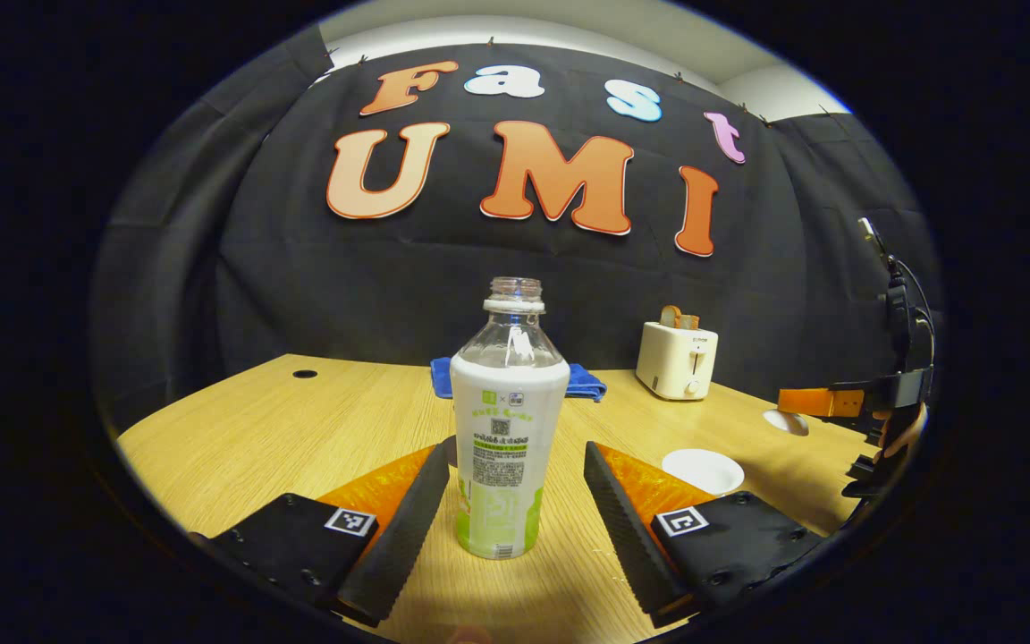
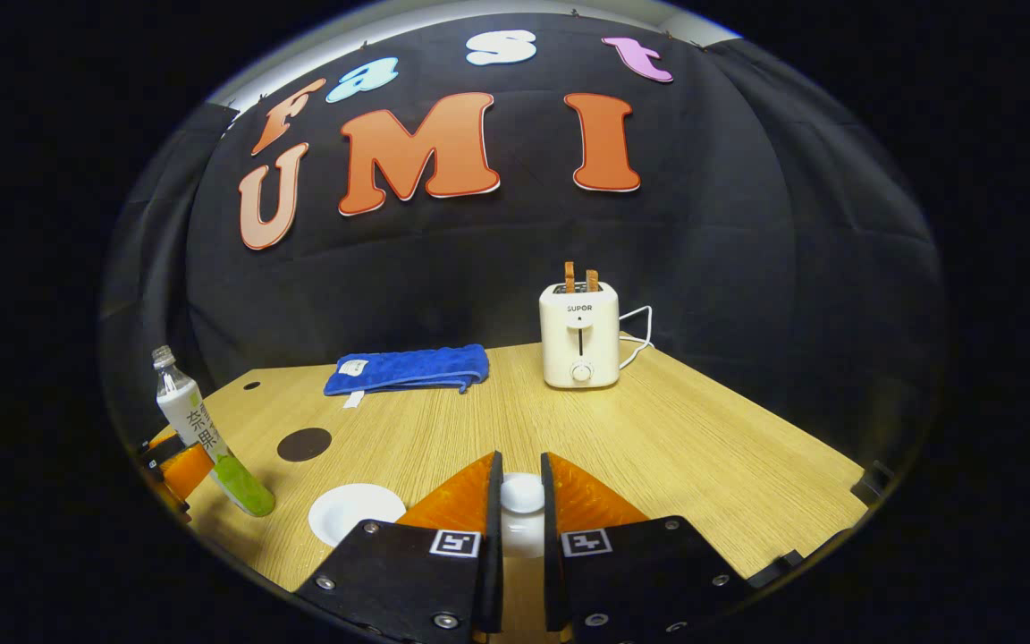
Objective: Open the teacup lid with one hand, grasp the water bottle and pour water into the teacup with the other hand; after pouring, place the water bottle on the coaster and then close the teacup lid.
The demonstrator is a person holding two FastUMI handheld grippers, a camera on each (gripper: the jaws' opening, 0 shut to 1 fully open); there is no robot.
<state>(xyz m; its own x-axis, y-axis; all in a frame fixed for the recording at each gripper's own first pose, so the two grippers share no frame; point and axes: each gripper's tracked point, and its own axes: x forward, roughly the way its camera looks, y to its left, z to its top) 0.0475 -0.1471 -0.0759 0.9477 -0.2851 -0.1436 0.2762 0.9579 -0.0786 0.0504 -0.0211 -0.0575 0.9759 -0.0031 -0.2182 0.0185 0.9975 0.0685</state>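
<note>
Left gripper point(image 1: 515, 501) is spread wide, its 2 ribbed black fingers point(image 1: 403, 528) flanking the water bottle point(image 1: 509, 429), which stands upright and uncapped on the wooden table point(image 1: 256, 429). The left-hand pad looks right up against the bottle's side; the other pad stands off with a gap, so no squeeze there. Over in the right gripper view, the right gripper point(image 2: 520, 501) has its fingers drawn in close around the white knob of the teacup lid point(image 2: 521, 492), both pads seeming to press on it. Just left of that lid sits a white saucer point(image 2: 356, 512), with the dark round coaster point(image 2: 304, 444) beyond it. Behind the lid, the toaster point(image 2: 579, 344); to the toaster's left, a folded blue towel point(image 2: 408, 368).
</note>
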